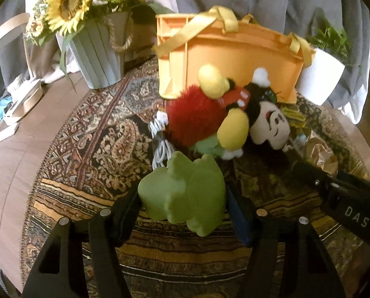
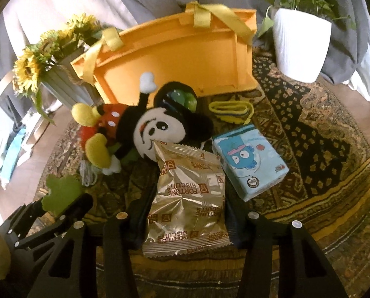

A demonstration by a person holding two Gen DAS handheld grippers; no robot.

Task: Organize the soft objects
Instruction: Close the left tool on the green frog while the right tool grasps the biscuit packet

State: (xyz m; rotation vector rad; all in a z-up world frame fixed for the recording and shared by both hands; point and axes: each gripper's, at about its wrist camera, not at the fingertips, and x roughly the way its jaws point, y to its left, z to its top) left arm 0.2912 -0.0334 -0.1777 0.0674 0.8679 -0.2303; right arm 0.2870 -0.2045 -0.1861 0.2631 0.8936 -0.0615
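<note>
The green foam toy (image 1: 185,193) is clamped in the left hand-held gripper (image 1: 185,213); the biscuit packet (image 2: 187,198) is clamped in the right hand-held gripper (image 2: 185,221), long axis along the fingers. The orange bag (image 1: 229,57) is seen straight ahead of both, beyond the plush mouse (image 1: 234,114). Neither hand is judged nearer.

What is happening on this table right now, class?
A person is working with a handheld gripper in each hand. The left gripper is closed on a green foam toy, and the right gripper is closed on a gold biscuit packet. Both sit just above the patterned cloth. A mouse plush, a blue carton and a red fluffy toy lie in front of the orange bag, untouched.
</note>
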